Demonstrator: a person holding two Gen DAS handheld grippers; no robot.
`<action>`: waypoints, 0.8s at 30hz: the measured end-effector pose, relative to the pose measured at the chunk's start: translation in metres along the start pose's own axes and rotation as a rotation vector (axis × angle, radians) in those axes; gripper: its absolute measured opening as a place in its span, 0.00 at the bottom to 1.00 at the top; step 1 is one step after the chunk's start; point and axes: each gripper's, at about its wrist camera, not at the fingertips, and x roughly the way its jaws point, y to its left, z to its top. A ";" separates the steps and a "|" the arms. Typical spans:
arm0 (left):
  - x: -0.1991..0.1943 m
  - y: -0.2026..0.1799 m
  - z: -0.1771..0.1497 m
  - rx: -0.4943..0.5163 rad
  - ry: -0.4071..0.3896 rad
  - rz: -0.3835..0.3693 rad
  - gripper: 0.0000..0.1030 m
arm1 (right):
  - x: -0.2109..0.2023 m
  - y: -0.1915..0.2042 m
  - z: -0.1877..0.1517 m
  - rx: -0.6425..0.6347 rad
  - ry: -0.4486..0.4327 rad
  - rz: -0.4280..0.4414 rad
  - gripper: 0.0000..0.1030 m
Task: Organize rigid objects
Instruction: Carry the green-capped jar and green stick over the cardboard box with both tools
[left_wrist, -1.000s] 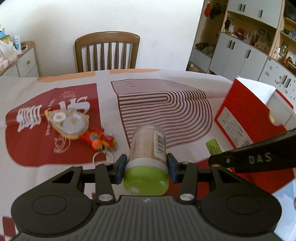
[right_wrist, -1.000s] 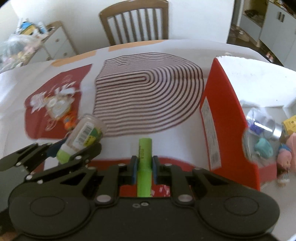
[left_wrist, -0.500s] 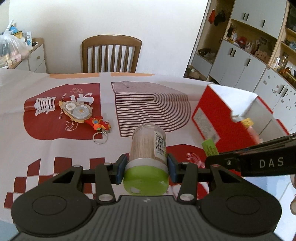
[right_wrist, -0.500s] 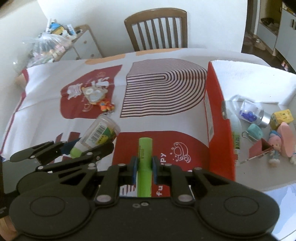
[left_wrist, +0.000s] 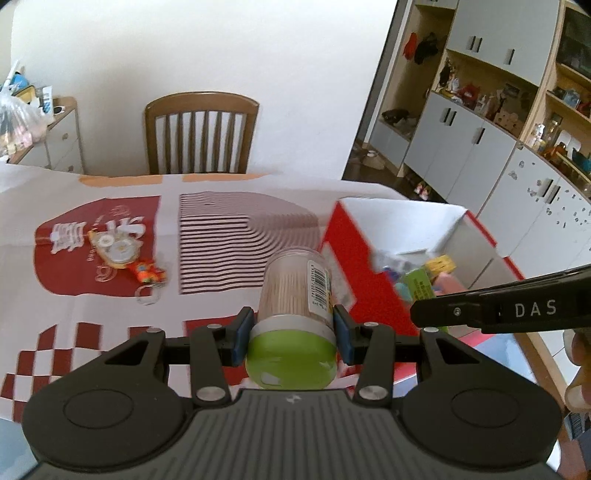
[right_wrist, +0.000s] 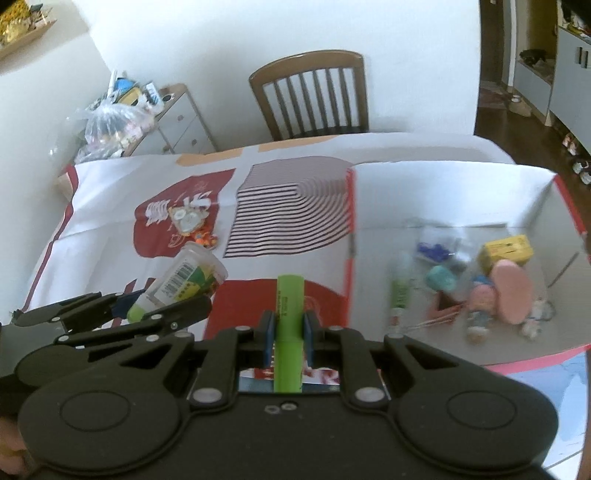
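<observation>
My left gripper (left_wrist: 291, 334) is shut on a clear toothpick jar (left_wrist: 295, 291) with a green cap, held above the patterned tablecloth just left of the red box (left_wrist: 354, 254). The same jar (right_wrist: 184, 277) shows at the left of the right wrist view, in the left gripper (right_wrist: 147, 314). My right gripper (right_wrist: 289, 332) is shut on a green highlighter pen (right_wrist: 289, 302), raised over the cloth beside the red box's left wall (right_wrist: 349, 258). The box holds several small things, among them a doll (right_wrist: 480, 306), a yellow carton (right_wrist: 506, 251) and a green tube (right_wrist: 400, 291).
A tape dispenser (left_wrist: 114, 249) and an orange keychain toy (left_wrist: 147, 273) lie on the red print at the left of the cloth. A wooden chair (left_wrist: 201, 133) stands behind the table. Cabinets (left_wrist: 480, 140) line the right wall; a drawer unit (right_wrist: 177, 122) stands at the left.
Both grippers rose and moved right with their loads. The table looks farther below, and the red box's inside has come into view.
</observation>
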 end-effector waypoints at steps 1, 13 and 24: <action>0.001 -0.007 0.001 0.001 0.001 -0.004 0.43 | -0.005 -0.007 0.000 0.004 -0.005 -0.001 0.15; 0.017 -0.080 0.014 0.026 -0.011 -0.002 0.43 | -0.038 -0.089 0.010 0.040 -0.054 -0.029 0.15; 0.059 -0.131 0.031 0.063 0.021 0.015 0.43 | -0.040 -0.161 0.031 0.075 -0.085 -0.088 0.15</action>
